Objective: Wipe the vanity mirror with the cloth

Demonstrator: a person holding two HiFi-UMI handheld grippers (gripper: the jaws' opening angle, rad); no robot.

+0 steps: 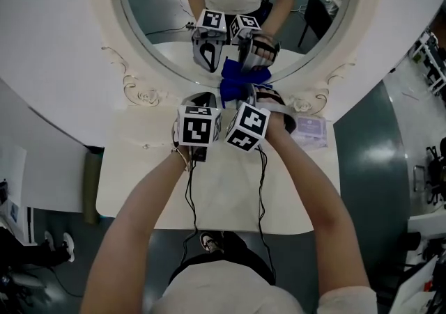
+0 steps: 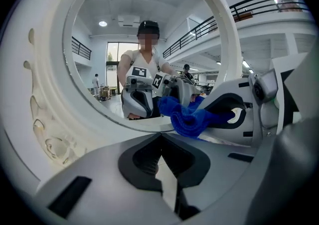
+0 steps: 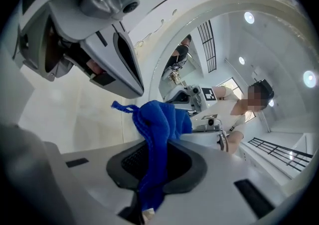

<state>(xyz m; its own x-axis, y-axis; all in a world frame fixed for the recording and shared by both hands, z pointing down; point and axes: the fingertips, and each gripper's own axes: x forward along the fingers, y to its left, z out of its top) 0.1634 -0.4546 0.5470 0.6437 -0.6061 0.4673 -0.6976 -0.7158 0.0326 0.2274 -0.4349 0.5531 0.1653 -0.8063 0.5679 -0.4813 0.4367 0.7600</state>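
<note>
Bunched blue cloth (image 3: 157, 124) clamped in the right gripper (image 3: 155, 161), a tail of it hanging down between the jaws. Up at the bottom edge of the oval vanity mirror (image 1: 167, 20), meeting its own reflection there, so probably on the glass or just short of it; hard to say which.

Judged as barely begun: only the lowest strip under the cloth, all the glass above left to wipe, and no smear or streak visible to mark a finished patch.

Left gripper (image 2: 162, 155) just beside the right, jaws closed together with nothing between them, pointed at the same stretch of rim. Crowds the cloth on that side and likely needs to draw aside for wide strokes.

Below the glass, the carved white frame (image 1: 139, 90), its raised scrollwork liable to snag a low pass. On the white vanity top (image 1: 230, 201), a pale packet (image 1: 310, 128) off to the right, apart from the grippers, and cables (image 1: 189, 198) trailing back toward the person.
</note>
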